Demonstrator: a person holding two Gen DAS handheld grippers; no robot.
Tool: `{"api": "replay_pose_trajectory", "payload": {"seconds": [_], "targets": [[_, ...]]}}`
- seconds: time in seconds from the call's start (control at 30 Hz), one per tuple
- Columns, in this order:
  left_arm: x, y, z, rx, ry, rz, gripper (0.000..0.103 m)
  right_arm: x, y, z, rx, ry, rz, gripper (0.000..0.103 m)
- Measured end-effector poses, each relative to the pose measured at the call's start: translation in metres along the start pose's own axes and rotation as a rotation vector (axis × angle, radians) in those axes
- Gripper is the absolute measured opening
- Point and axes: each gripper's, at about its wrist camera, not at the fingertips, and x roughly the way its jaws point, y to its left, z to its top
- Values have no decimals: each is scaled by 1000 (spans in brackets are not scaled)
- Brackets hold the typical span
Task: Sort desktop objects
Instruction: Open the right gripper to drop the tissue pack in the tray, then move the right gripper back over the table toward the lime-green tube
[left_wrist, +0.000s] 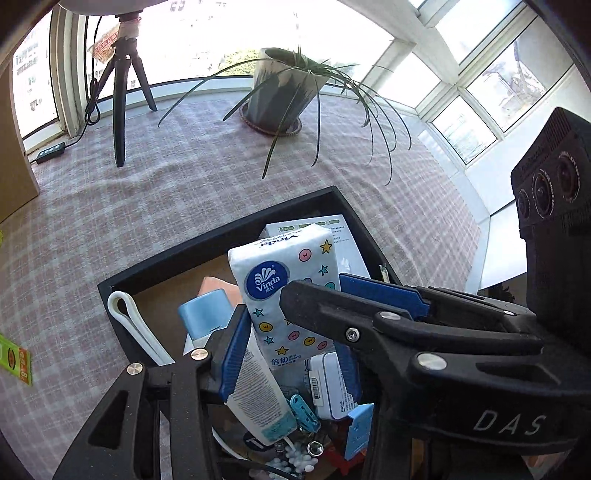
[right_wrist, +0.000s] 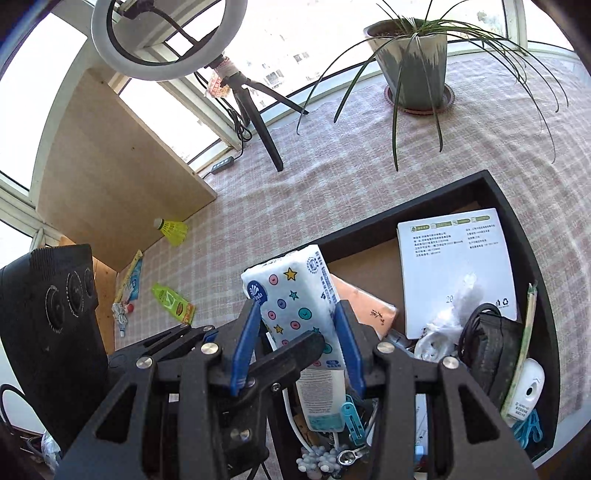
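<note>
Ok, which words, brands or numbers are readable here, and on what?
"Vinda": blue round logo on the tissue pack.
"DAS": black body of the left hand-held gripper.
"8": green packet at the left edge.
White booklet, tube, white box: print too small.

"Vinda" on tissue pack (left_wrist: 291, 291); "DAS" on claw (left_wrist: 509, 421).
</note>
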Motion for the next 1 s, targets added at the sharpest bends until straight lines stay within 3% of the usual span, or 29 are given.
{"api": "replay_pose_trajectory", "payload": {"seconds": [0.13, 0.27, 0.37, 0.7, 1.0], "targets": [[0, -2, -4, 25, 6, 28, 41, -12, -17, -1, 27, -8, -8, 43], [-8, 19, -11, -15, -3, 62, 41, -27, -24, 1, 71, -71, -6, 43], [-16, 40, -15, -54, -19, 104, 41, -26, -18, 4, 55, -67, 1, 43], [-56, 133, -39, -228, -83, 244, 41, 10, 36, 6, -68, -6, 43, 42], [-79, 219, -69, -432, -104, 339, 41, 62, 115, 14, -229, 66, 105, 42]]}}
